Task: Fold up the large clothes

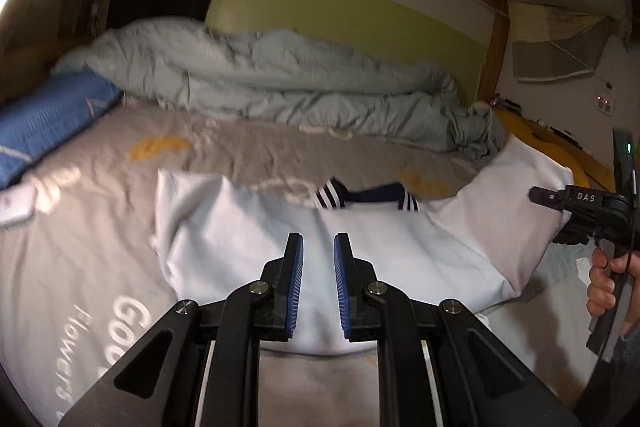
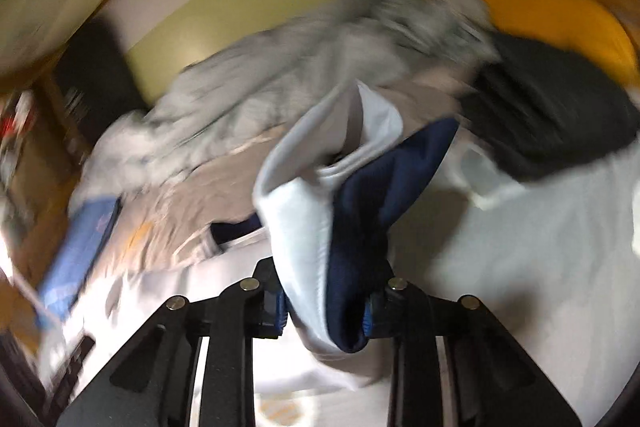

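Note:
A white shirt point(image 1: 400, 251) with a navy striped collar point(image 1: 360, 197) lies spread on the grey bedsheet point(image 1: 80, 227). My left gripper point(image 1: 319, 239) hovers over the shirt's middle; its blue pads stand a little apart with no cloth pinched between them. My right gripper point(image 1: 538, 195) holds the shirt's right sleeve raised off the bed. In the blurred right wrist view, this gripper point(image 2: 326, 291) is shut on a bunch of white sleeve cloth point(image 2: 296, 219) and navy cloth point(image 2: 372, 207), which hides its fingertips.
A crumpled pale duvet point(image 1: 280, 79) runs along the wall at the back of the bed. A blue pillow point(image 1: 44, 123) lies at the left and a black item point(image 2: 560, 107) at the right. A person's hand point(image 1: 604, 279) grips the right handle.

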`<state>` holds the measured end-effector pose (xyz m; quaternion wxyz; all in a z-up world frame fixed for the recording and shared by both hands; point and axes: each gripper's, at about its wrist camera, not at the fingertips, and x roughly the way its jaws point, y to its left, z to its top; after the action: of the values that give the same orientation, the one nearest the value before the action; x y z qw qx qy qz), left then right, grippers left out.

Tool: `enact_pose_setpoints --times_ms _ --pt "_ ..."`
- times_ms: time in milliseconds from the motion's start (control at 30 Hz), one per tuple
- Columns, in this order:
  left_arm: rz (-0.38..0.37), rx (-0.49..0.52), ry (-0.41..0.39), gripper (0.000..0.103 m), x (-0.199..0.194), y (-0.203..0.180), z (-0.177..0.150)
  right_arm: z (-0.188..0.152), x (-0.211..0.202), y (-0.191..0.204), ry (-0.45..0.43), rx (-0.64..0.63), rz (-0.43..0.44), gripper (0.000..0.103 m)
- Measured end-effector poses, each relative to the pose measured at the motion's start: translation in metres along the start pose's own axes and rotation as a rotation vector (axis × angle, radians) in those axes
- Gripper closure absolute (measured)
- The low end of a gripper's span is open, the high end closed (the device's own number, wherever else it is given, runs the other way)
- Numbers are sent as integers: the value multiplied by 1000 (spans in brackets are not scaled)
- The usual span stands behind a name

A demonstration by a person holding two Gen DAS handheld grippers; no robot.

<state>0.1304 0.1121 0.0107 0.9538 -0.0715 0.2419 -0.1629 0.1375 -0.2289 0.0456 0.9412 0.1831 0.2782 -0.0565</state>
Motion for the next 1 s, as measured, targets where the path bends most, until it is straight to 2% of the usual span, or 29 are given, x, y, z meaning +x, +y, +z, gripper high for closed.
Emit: enact_pose_setpoints --times_ms 100,200,233,300,367,400,467,567,633,700,767,833,900,1000 --pt "18 15 -10 87 -4 6 0 -18 5 50 5 -171 5 77" --pt "3 -38 -1 87 -6 21 -1 -51 27 78 83 -282 -4 76" --pt "5 -39 -2 87 -6 23 -1 -65 35 82 117 -296 13 71" --pt "8 -38 -5 87 -8 28 -1 -83 53 89 208 -317 89 61" --pt "1 -41 -2 87 -8 30 -1 -98 61 91 290 -326 235 54" --pt "-2 -44 1 87 -8 31 -2 -102 58 89 288 -320 278 53" --pt "-2 -46 8 87 -5 30 -3 -101 50 85 270 -307 302 49" --pt "0 -52 15 87 -1 30 -2 -90 43 74 279 -235 344 49" --pt "13 -51 22 87 0 30 -1 -78 32 72 219 -228 324 49" --pt "39 -58 34 87 2 34 0 -61 17 69 93 -240 239 49" --pt "44 -83 48 83 5 43 0 -50 12 68 34 -247 166 49" --pt "54 -116 72 75 9 54 1 -47 26 72 111 -274 124 49" --pt "54 -143 102 73 16 64 0 -56 45 74 199 -274 152 49" --pt "63 -144 123 69 23 71 -4 -73 73 80 279 -286 164 56"
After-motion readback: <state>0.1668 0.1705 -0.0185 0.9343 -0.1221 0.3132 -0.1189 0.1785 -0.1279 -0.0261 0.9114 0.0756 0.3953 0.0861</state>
